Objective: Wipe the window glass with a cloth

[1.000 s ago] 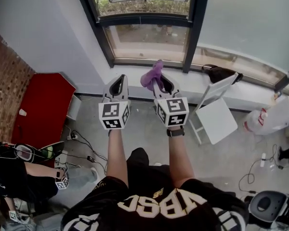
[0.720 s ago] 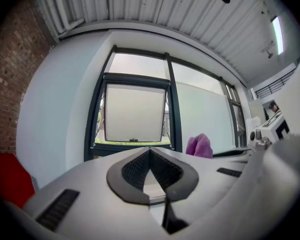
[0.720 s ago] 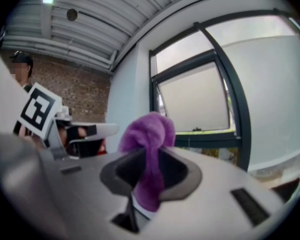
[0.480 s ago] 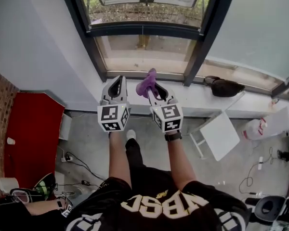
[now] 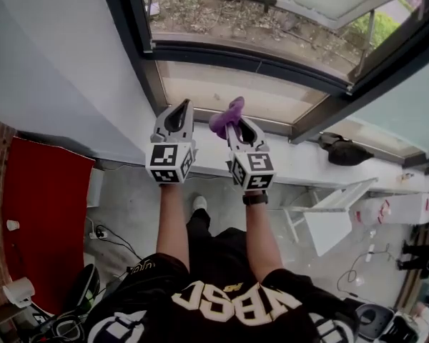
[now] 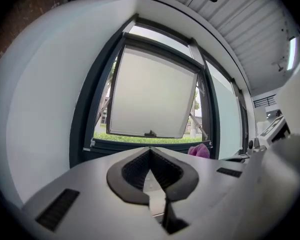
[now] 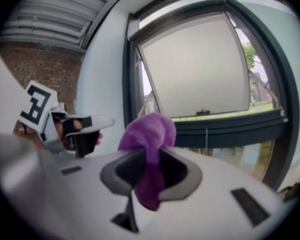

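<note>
We pinch a soft purple cloth (image 7: 149,134) in our right gripper (image 5: 235,124). Our left gripper (image 6: 150,156) is pressed together, holding nothing. Both point at the dark-framed window glass (image 5: 222,91).

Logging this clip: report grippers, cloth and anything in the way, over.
Left gripper shut, empty. Right gripper shut on purple cloth. Cloth held clear of window glass, no contact. Nothing between them.

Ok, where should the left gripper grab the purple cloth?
Probably the bunched tuft of the purple cloth sticking out past the tips of the right gripper, approached from its left: the rest is pinched between those jaws. The left gripper, shut, must open first.
</note>
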A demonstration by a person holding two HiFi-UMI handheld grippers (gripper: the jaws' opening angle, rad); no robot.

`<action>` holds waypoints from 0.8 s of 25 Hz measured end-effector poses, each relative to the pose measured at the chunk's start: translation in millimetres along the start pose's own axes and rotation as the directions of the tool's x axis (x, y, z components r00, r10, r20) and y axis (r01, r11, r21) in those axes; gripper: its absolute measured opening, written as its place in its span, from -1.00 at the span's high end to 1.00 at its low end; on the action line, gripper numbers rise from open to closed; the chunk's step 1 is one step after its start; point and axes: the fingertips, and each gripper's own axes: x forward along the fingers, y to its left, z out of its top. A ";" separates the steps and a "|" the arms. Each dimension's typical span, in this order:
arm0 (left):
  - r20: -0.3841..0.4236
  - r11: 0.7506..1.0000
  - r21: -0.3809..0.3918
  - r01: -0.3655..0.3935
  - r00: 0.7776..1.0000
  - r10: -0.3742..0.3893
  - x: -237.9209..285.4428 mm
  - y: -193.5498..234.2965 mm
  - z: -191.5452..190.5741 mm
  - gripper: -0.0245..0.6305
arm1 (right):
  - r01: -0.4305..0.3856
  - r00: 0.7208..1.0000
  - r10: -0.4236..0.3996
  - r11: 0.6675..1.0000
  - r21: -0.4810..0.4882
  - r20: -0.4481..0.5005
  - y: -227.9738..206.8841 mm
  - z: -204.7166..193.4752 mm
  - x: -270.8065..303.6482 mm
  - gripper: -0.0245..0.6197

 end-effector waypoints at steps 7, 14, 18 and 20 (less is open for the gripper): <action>-0.069 0.997 -0.025 -0.071 0.995 0.069 19.1 61.3 -37.1 0.85 | -0.067 0.993 0.068 0.998 0.008 -0.096 13.8 -38.6 97.6 0.64; -0.084 0.964 -0.165 -0.209 0.977 0.198 12.8 135.1 -69.8 0.85 | -0.334 0.940 0.333 0.942 -0.010 -0.077 70.7 -65.8 225.7 0.64; -0.097 0.938 -0.184 -0.295 0.955 0.281 6.6 151.6 -84.2 0.85 | -0.356 0.926 0.354 0.934 0.007 -0.129 84.5 -82.9 302.2 0.65; -0.118 0.928 -0.183 -0.324 0.945 0.306 1.9 150.8 -94.9 0.85 | -0.381 0.916 0.376 0.925 -0.008 -0.137 96.4 -90.5 334.2 0.65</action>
